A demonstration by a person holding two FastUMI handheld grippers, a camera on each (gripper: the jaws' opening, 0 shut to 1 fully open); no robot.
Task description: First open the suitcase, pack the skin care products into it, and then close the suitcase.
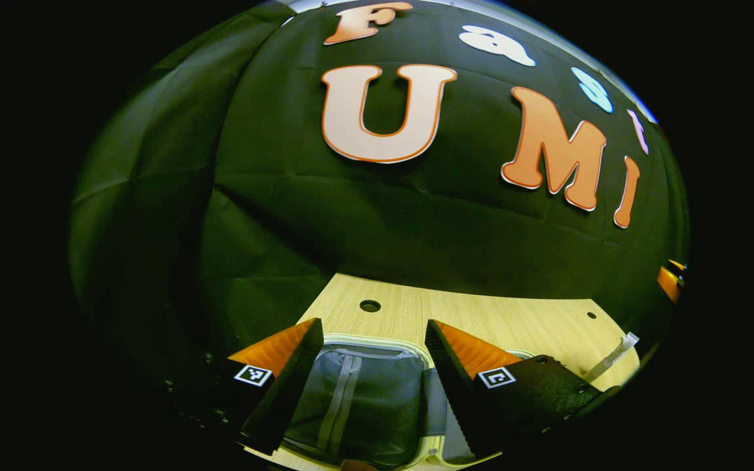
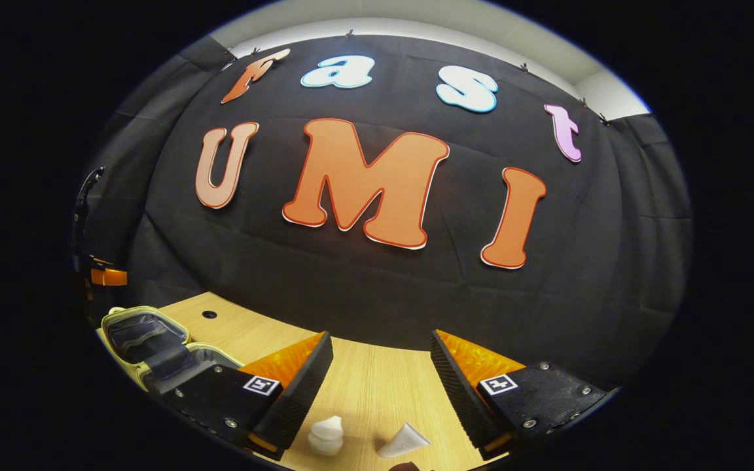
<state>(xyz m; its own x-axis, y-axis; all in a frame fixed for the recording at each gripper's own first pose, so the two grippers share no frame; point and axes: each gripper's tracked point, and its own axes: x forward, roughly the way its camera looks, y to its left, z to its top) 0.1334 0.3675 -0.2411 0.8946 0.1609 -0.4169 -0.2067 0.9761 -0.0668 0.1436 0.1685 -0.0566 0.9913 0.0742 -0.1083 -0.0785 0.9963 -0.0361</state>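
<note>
The left tool (image 1: pixel 374 366) is hovering with its two fingers spread wide apart and nothing gripped between them. Directly beneath and between those fingers, the cream-rimmed suitcase with a grey fabric lining (image 1: pixel 357 399) is lying open on the pale wooden worktop (image 1: pixel 508 320), its mesh pocket and a light vertical strap facing up. A round hole in the worktop is sitting just beyond the suitcase, ahead of the left tool's left finger. Off to the right of the left tool's right finger, a slim translucent white tube (image 1: pixel 612 356) is lying near the worktop's edge.

The right tool (image 2: pixel 380 379) is likewise standing wide open, holding nothing. Below the gap between its fingers, a small white ridged bottle (image 2: pixel 326 435) is resting on the worktop (image 2: pixel 377 386) close to the left finger, and a white cone-shaped tube (image 2: pixel 404 440) is lying tilted a little nearer the right finger; the two are apart from each other and neither is touching the tool. Far to the left of the right tool, the open suitcase (image 2: pixel 144 340) is showing both of its halves, lined in dark fabric.
</note>
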